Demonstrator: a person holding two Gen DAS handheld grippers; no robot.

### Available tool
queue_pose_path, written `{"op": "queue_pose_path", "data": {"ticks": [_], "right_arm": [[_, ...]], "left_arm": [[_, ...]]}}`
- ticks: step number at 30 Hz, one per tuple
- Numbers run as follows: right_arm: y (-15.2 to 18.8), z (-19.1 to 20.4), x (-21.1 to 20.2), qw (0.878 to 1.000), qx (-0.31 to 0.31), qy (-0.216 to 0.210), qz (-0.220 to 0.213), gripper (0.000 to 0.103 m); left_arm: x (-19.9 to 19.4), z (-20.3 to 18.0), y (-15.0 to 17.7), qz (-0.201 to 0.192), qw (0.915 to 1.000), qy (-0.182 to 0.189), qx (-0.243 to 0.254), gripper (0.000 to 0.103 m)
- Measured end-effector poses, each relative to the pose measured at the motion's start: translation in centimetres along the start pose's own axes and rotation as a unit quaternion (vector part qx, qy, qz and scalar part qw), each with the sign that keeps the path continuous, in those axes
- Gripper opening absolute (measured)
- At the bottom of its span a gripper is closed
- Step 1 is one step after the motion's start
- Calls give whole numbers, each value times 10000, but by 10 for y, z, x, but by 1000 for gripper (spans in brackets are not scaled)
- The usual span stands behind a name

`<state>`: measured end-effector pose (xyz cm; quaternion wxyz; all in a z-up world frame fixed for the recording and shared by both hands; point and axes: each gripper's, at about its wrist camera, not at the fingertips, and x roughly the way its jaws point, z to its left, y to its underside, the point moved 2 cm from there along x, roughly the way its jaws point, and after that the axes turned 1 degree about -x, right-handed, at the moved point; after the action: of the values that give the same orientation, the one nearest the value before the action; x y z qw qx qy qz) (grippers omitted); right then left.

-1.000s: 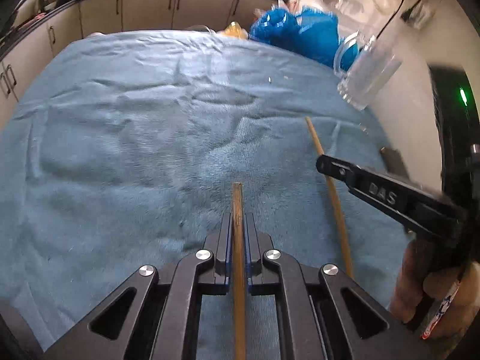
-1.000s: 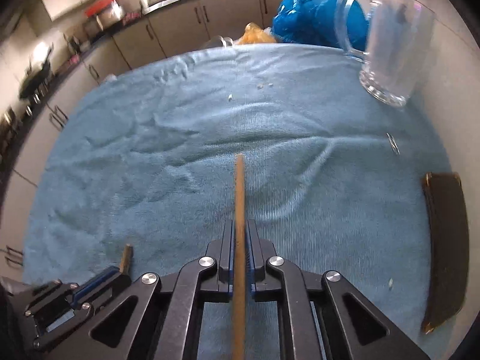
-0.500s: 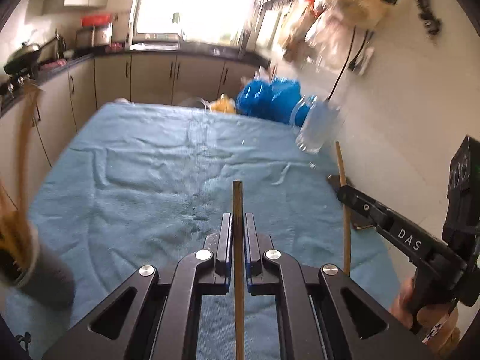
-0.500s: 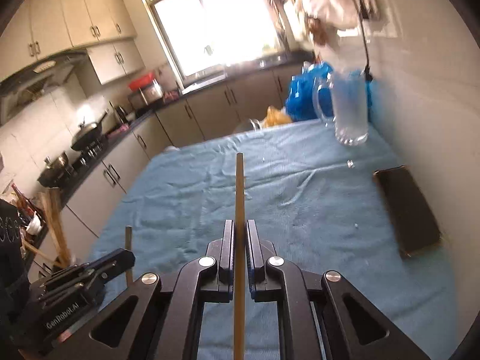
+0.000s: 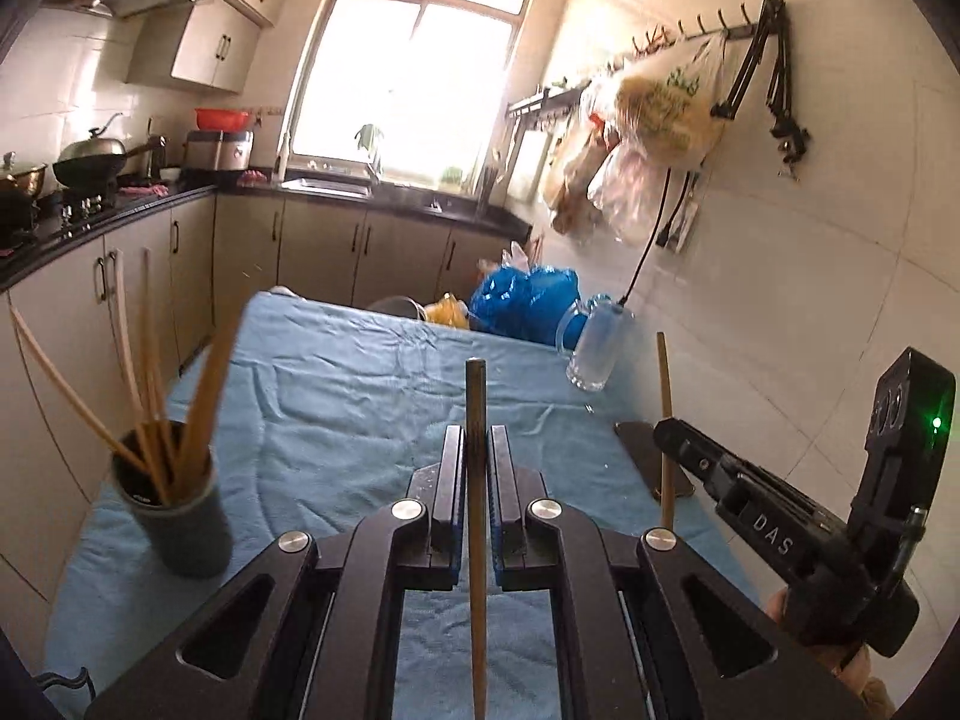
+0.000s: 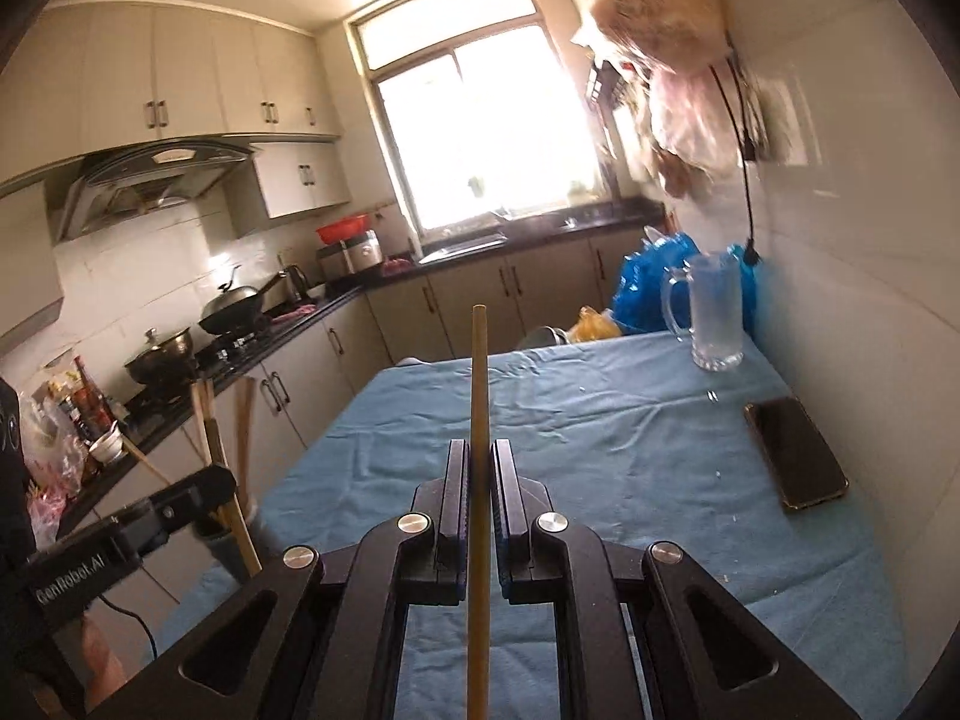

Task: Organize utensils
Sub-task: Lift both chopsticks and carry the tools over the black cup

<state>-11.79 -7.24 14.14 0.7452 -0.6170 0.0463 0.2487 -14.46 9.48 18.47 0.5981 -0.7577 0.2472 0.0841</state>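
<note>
I have lifted both grippers off the worktop [image 5: 336, 396]; left gripper [image 5: 477, 468] and right gripper [image 6: 479, 480] fingers each clamp a thin wooden chopstick [image 5: 476, 414], ready for the dark round holder cup [image 5: 180, 528].

Both wrist views low over the blue-clothed table [image 5: 336, 396], facing the window [image 6: 480, 138], shared glass mug [image 6: 714, 318]

The left hand-held gripper [image 5: 475, 468] is matte black, with blue pads [image 5: 458, 480] lining its two fingers and four round silver screws across the linkage. The right hand-held gripper [image 6: 479, 480] matches it. Seen from the left at 4 o'clock, its side reads "DAS" in white beside a green light; bare skin shows at 5 o'clock.
</note>
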Motion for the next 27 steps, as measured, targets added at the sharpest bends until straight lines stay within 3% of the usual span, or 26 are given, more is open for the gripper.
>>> {"op": "queue_pose_path", "data": {"ticks": [12, 18, 27], "right_arm": [[-13, 58, -3, 9985, -219, -468, -190, 7], [-32, 94, 21, 9958, -222, -832, -311, 7], [-63, 159, 79, 9872, -100, -1528, -448, 7]], "left_arm": [[-62, 48, -29, -610, 9970, -90, -457, 6], [-87, 92, -58, -951, 9919, -119, -829, 6], [-99, 142, -103, -1393, 9849, -513, -893, 6]]}}
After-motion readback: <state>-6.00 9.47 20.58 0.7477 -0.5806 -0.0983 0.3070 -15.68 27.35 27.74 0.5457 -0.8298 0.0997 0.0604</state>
